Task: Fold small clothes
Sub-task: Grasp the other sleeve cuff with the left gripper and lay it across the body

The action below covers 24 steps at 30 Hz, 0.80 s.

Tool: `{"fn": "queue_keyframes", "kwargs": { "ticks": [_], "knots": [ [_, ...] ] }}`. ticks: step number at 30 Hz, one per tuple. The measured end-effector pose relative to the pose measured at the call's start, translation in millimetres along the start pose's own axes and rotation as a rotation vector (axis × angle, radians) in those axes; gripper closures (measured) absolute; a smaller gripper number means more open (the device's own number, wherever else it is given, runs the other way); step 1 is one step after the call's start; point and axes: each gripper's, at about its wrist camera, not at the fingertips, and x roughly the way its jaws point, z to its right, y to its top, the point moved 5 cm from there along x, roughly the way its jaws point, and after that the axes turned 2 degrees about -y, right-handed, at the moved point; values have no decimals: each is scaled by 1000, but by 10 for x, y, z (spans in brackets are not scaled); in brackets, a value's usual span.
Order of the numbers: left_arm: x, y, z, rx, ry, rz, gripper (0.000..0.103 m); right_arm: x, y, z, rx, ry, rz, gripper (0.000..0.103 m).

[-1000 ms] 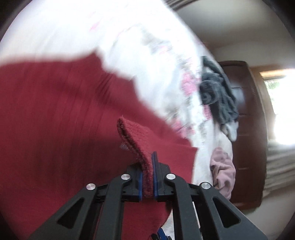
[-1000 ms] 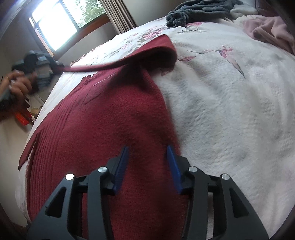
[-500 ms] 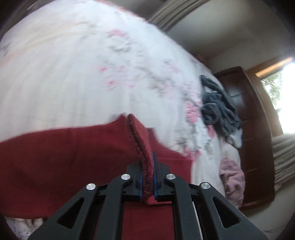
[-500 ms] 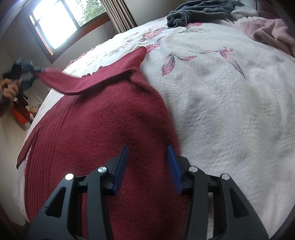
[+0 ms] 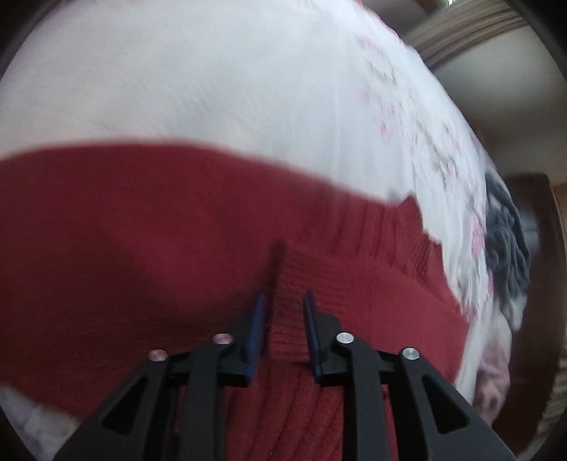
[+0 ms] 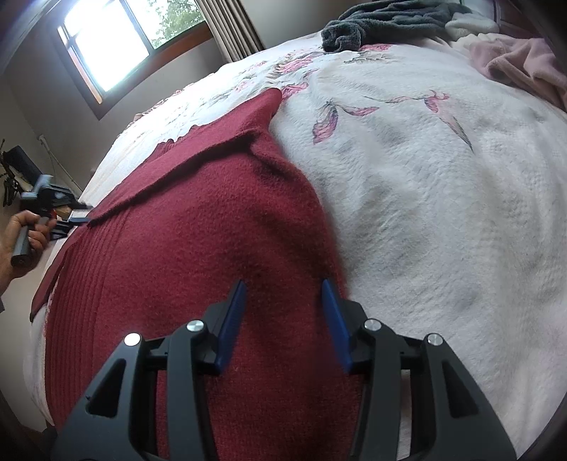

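A dark red knit sweater [image 6: 212, 230] lies flat on the white floral bedspread [image 6: 443, 198]. One sleeve [image 6: 198, 156] is folded across its body, running from the far shoulder down toward the left edge. In the left wrist view my left gripper [image 5: 283, 305] is open, low over the sweater [image 5: 141, 248], and the ribbed cuff [image 5: 287, 283] lies loose between its blue pads. The right wrist view catches that gripper [image 6: 76, 211] at the far left, held by a hand [image 6: 21, 230]. My right gripper [image 6: 283, 294] hovers open over the sweater's near right part, holding nothing.
A grey garment [image 6: 382, 21] and a pink one [image 6: 524, 64] lie heaped at the bed's far end. A window [image 6: 117, 42] with curtains is behind the bed. A dark wooden cabinet [image 5: 542, 248] stands beyond the bed's edge.
My left gripper carried the sleeve cuff across and down onto the sweater's body, then opened and let it go. The right gripper has stayed open in the same spot.
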Motion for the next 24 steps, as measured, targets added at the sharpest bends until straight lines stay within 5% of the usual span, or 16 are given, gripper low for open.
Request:
{"fn": "queue_keyframes", "kwargs": {
  "ticks": [4,8,11,14,18,24],
  "knots": [
    [88,-130,388,65,-150,-65,55,9,1,-23,-12,-4,1,55],
    [532,-230,240,51,-58,-146,56,20,10,-14,-12,-5,2,55],
    [582,-258,3,-13,-46,-153,80,11,-5,-21,-15,-5,1,55],
    [328,-207,-146,-33,-44,-114,76,17,-12,-20,-20,-7,-3,54],
    [-256,-177,-478,-76,-75,-48,55,23,-27,-72,-53,-26,-8,50],
    [-1448,-326,-1569,-205,-69,112,39,-19,-64,-175,-88,-71,-56,42]
  ]
}}
